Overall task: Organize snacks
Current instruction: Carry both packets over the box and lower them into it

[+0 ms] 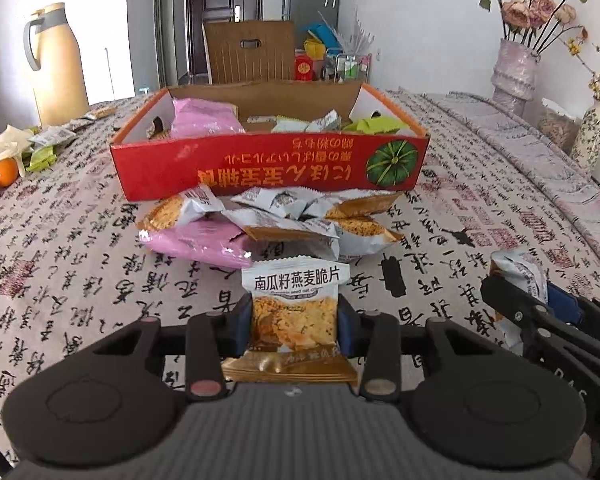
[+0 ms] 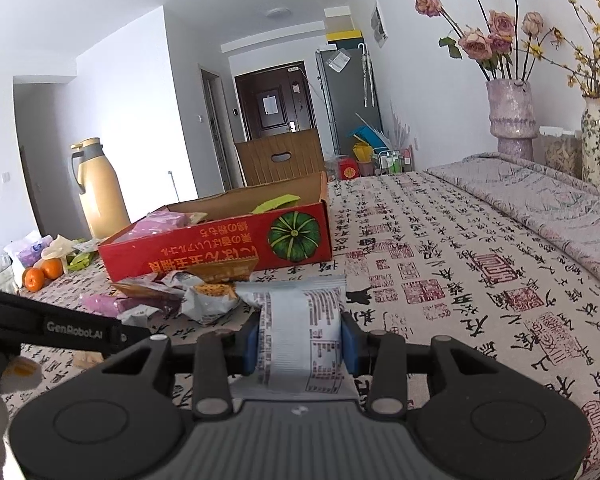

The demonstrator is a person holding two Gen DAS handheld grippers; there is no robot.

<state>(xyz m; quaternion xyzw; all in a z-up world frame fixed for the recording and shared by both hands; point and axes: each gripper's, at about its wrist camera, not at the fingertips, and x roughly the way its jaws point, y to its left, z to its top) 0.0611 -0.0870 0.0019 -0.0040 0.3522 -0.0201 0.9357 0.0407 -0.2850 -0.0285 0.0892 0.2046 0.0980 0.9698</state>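
Your left gripper (image 1: 295, 316) is clenched on an oat-crisp packet (image 1: 294, 312), label side up, gripped across its middle by both blue pads (image 1: 345, 322). Your right gripper (image 2: 303, 340) grasps a second packet (image 2: 300, 336), printed back showing. Both packets are off the tablecloth (image 2: 440, 280), short of the red box (image 1: 268, 164) that already contains pink and green snacks. More loose packets (image 1: 268, 220) are heaped against the box's near wall. Judged step: carrying both packets to the box. To do it well, lift each packet above the near wall before moving forward, cross over the heap without brushing it, and release only once the packet is clearly inside the rim. Take one hand at a time so the grippers, now close side by side, do not collide.
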